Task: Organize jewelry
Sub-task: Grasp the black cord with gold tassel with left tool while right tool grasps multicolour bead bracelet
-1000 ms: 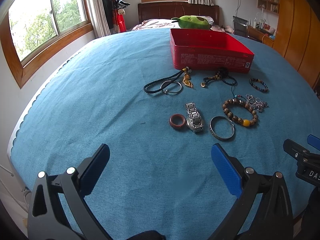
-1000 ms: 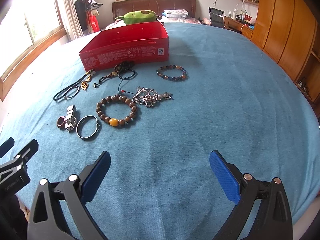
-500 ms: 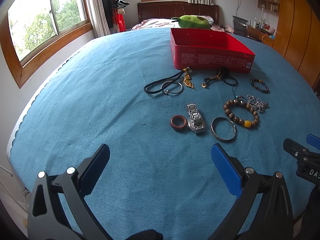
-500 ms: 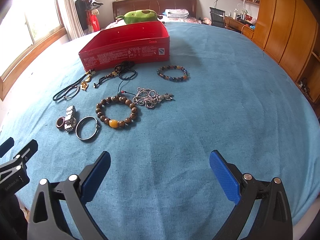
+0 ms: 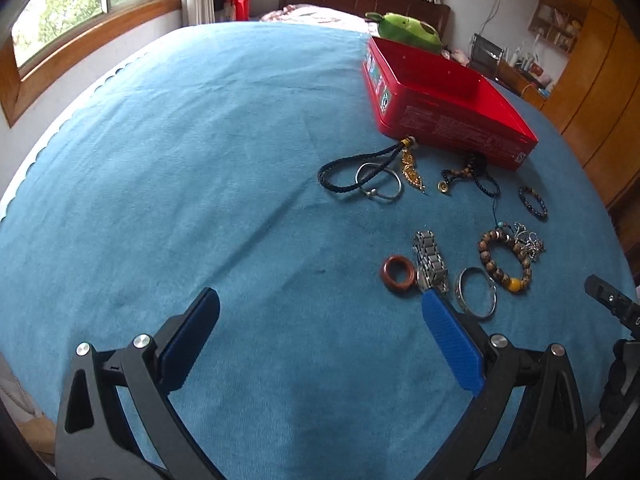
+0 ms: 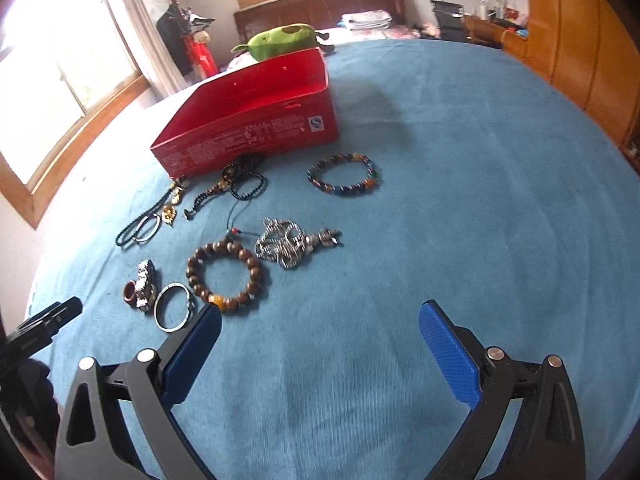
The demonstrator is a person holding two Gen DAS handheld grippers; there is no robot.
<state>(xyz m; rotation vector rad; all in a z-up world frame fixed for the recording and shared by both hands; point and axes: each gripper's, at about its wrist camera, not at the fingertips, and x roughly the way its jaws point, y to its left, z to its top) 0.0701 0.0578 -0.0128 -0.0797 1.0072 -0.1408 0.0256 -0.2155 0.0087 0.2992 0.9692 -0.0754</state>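
Note:
An open red box [image 5: 448, 96] [image 6: 256, 120] stands on the blue cloth. Jewelry lies in front of it: a red ring [image 5: 398, 273], a steel watch [image 5: 430, 262], a silver bangle [image 5: 477, 297] [image 6: 173, 307], a wooden bead bracelet [image 5: 505, 257] [image 6: 226, 272], a silver chain [image 6: 294, 242], a dark bead bracelet [image 6: 344, 174], a black cord with a ring [image 5: 360, 174] and a black bead necklace [image 6: 240, 180]. My left gripper [image 5: 320, 308] is open and empty, near the ring and watch. My right gripper [image 6: 320, 320] is open and empty, its left finger by the bangle.
A green plush toy [image 5: 408, 30] [image 6: 284, 40] lies behind the box. A window [image 5: 88, 12] is at the left and wooden cabinets [image 6: 580, 40] at the right. The blue cloth [image 5: 180, 160] stretches wide to the left.
Both grippers have moved forward and tilted toward the jewelry. The left view swung left, so the items sit further right; the right gripper has come close to the bangle and wooden bracelet.

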